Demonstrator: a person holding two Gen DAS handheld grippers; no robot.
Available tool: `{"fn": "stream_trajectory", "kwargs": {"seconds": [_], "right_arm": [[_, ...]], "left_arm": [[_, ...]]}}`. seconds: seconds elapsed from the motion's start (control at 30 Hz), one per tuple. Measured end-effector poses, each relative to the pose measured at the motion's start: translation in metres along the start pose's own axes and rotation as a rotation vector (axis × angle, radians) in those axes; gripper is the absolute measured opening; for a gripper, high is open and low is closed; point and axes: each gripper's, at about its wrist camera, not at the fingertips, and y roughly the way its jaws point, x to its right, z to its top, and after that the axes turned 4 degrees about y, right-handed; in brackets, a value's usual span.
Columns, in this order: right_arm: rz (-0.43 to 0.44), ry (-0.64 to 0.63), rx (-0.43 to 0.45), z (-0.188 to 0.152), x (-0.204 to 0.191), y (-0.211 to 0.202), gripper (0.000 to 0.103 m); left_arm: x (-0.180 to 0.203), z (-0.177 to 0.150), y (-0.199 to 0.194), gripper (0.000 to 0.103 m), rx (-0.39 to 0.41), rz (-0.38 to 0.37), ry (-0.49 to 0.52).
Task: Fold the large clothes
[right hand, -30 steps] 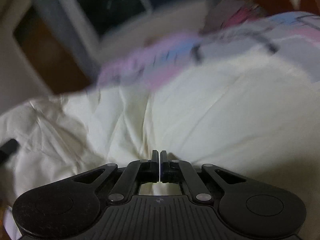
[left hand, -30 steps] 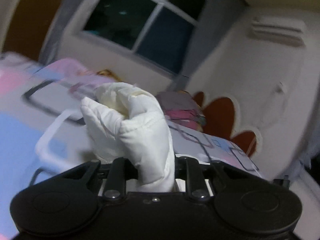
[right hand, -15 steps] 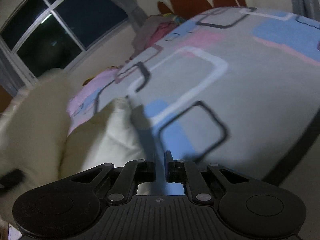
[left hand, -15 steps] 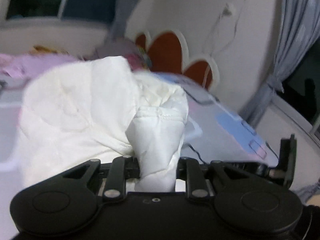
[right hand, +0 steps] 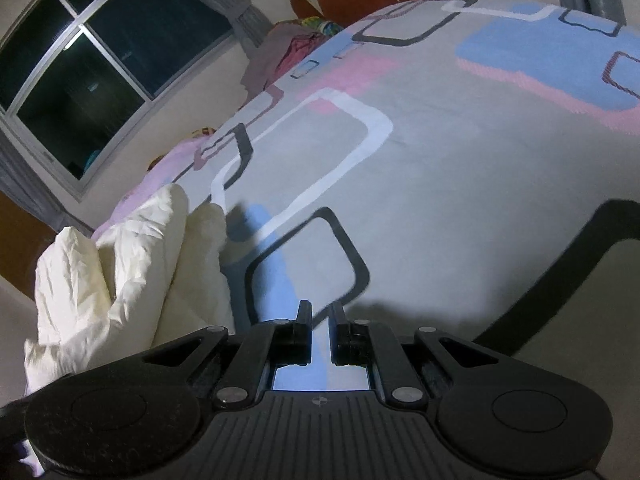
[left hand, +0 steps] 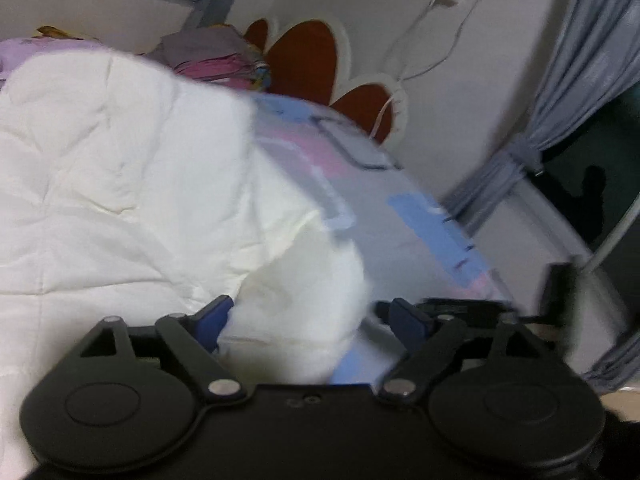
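Note:
A large white padded garment [left hand: 120,168] lies bunched on the patterned bedsheet [left hand: 400,220]. One thick rolled end of it [left hand: 304,300] sits between the fingers of my left gripper [left hand: 312,314]. Those jaws are opening wide, and the pads no longer press the fabric. In the right wrist view the same garment [right hand: 132,256] is heaped at the left. My right gripper [right hand: 320,308] hovers over the bare bedsheet [right hand: 440,140] beside it. Its fingers stand only a narrow slit apart, with nothing between them.
A pile of grey and pink clothes [left hand: 212,56] lies at the head of the bed, by the red and cream headboard [left hand: 304,56]. Grey curtains [left hand: 580,80] hang on the right, and a dark window [right hand: 100,60] sits behind the bed. The bed's edge [right hand: 580,248] curves off at the right.
My left jaws have spread and let go of the rolled white end they were clamping. My right gripper has released the white fabric and swung over to bare bedsheet.

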Motion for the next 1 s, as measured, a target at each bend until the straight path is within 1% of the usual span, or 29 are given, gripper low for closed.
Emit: {"fn": "stream_trajectory", "kwargs": {"seconds": [0.07, 0.13, 0.17, 0.23, 0.27, 0.3, 0.33, 0.37, 0.43, 0.47, 0.5, 0.53, 0.57, 0.63, 0.67, 0.73, 0.77, 0.83, 0.87, 0.9, 0.97, 1.0], "right_arm": [[0.007, -0.006, 0.015, 0.002, -0.006, -0.003, 0.008], [0.019, -0.007, 0.025, 0.005, -0.013, -0.001, 0.008], [0.023, -0.01, 0.029, 0.006, -0.016, 0.0, 0.008], [0.038, -0.016, 0.034, 0.009, -0.024, 0.003, 0.008], [0.045, -0.025, 0.038, 0.009, -0.03, 0.002, 0.008], [0.05, -0.037, 0.047, 0.009, -0.036, 0.002, 0.008], [0.058, -0.049, 0.058, 0.008, -0.042, -0.001, 0.008], [0.074, -0.061, 0.065, 0.009, -0.049, -0.003, 0.008], [0.112, -0.099, 0.073, 0.01, -0.069, -0.007, 0.008], [0.132, -0.12, 0.08, 0.011, -0.079, -0.01, 0.008], [0.157, -0.14, 0.079, 0.011, -0.09, -0.011, 0.008], [0.18, -0.159, 0.066, 0.012, -0.102, -0.01, 0.011], [0.194, -0.178, 0.057, 0.012, -0.113, -0.008, 0.038], [0.231, -0.226, 0.085, 0.01, -0.134, -0.01, 0.08], [0.253, -0.254, 0.088, 0.009, -0.144, -0.009, 0.08], [0.272, -0.291, 0.065, 0.003, -0.159, -0.006, 0.079], [0.273, -0.311, 0.051, -0.003, -0.164, -0.005, 0.07], [0.262, -0.335, 0.003, -0.014, -0.166, 0.001, 0.063], [0.25, -0.344, -0.023, -0.021, -0.164, 0.005, 0.054], [0.238, -0.349, -0.049, -0.028, -0.161, 0.01, 0.048], [0.174, -0.357, -0.067, -0.04, -0.15, 0.017, 0.03], [0.142, -0.355, -0.072, -0.045, -0.143, 0.021, 0.027]], "left_arm": [[0.003, 0.006, -0.03, 0.083, 0.051, -0.039, -0.031], [-0.005, 0.015, -0.067, 0.083, 0.135, -0.077, -0.078], [-0.012, 0.016, -0.08, 0.083, 0.169, -0.082, -0.095], [-0.036, 0.022, -0.109, 0.083, 0.226, -0.069, -0.141], [-0.046, 0.022, -0.119, 0.083, 0.249, -0.04, -0.146], [-0.058, 0.022, -0.125, 0.082, 0.264, 0.036, -0.144], [-0.067, 0.021, -0.124, 0.082, 0.251, 0.103, -0.137], [-0.078, 0.019, -0.122, 0.08, 0.228, 0.149, -0.136], [-0.096, 0.013, -0.117, 0.074, 0.211, 0.197, -0.147], [-0.104, 0.01, -0.112, 0.069, 0.195, 0.223, -0.175], [-0.113, 0.006, -0.107, 0.066, 0.191, 0.219, -0.205], [-0.119, 0.004, -0.105, 0.064, 0.201, 0.214, -0.221], [-0.124, 0.002, -0.105, 0.063, 0.205, 0.223, -0.235], [-0.127, 0.005, -0.099, 0.063, 0.203, 0.201, -0.227], [-0.128, 0.006, -0.094, 0.062, 0.182, 0.203, -0.211], [-0.126, 0.007, -0.082, 0.059, 0.159, 0.197, -0.19], [-0.124, 0.006, -0.082, 0.058, 0.162, 0.19, -0.187], [-0.123, 0.006, -0.082, 0.056, 0.166, 0.184, -0.192], [-0.123, 0.005, -0.082, 0.056, 0.165, 0.18, -0.194], [-0.123, 0.003, -0.082, 0.056, 0.163, 0.175, -0.19], [-0.118, 0.001, -0.08, 0.055, 0.155, 0.176, -0.162], [-0.114, -0.001, -0.077, 0.052, 0.15, 0.171, -0.142]]}}
